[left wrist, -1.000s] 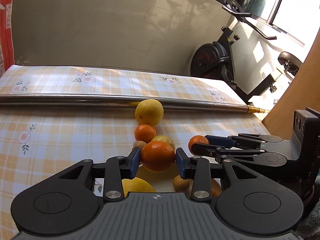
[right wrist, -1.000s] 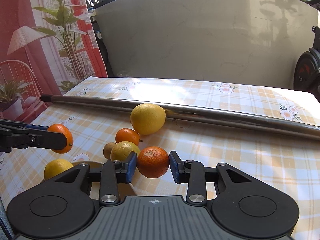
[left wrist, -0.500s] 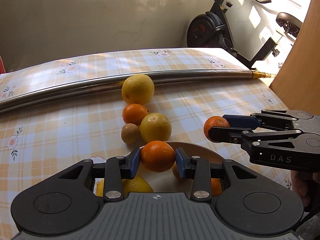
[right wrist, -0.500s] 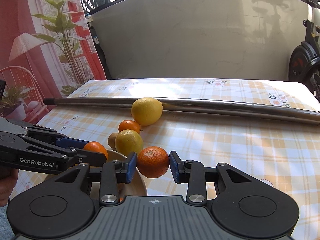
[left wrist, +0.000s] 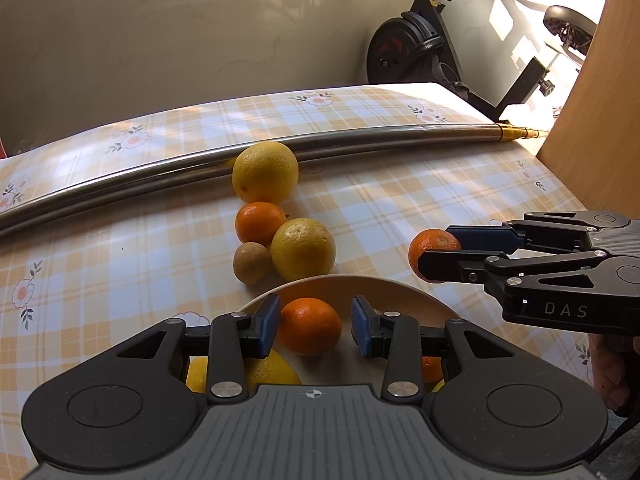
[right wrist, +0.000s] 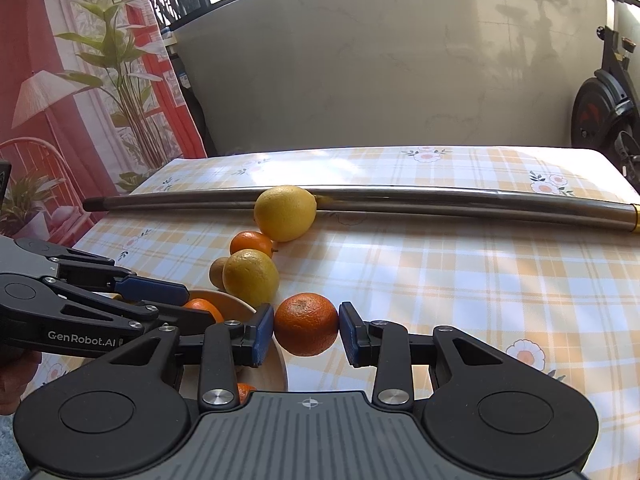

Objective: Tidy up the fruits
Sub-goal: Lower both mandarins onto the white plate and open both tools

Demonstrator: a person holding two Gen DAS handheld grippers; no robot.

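A: Status of L gripper (left wrist: pixel 316 322)?
B: Over the plate (left wrist: pixel 404 294), orange (left wrist: pixel 310 326) btwn pads. Touches one pad, sliver of gap at the other (can't tell if it's gripped).
A: R gripper (right wrist: pixel 307 330)?
B: Clamped on 2nd orange (right wrist: pixel 306 324), above tablecloth (right wrist: pixel 480 280), just beside plate rim. Lemon (left wrist: pixel 303 252) + kiwi (left wrist: pixel 252 262) on cloth just past plate.

"DAS" showing in pale letters on the right claw (left wrist: pixel 438 256), "GenRobot.AI" reading along the left claw (right wrist: pixel 200 306)
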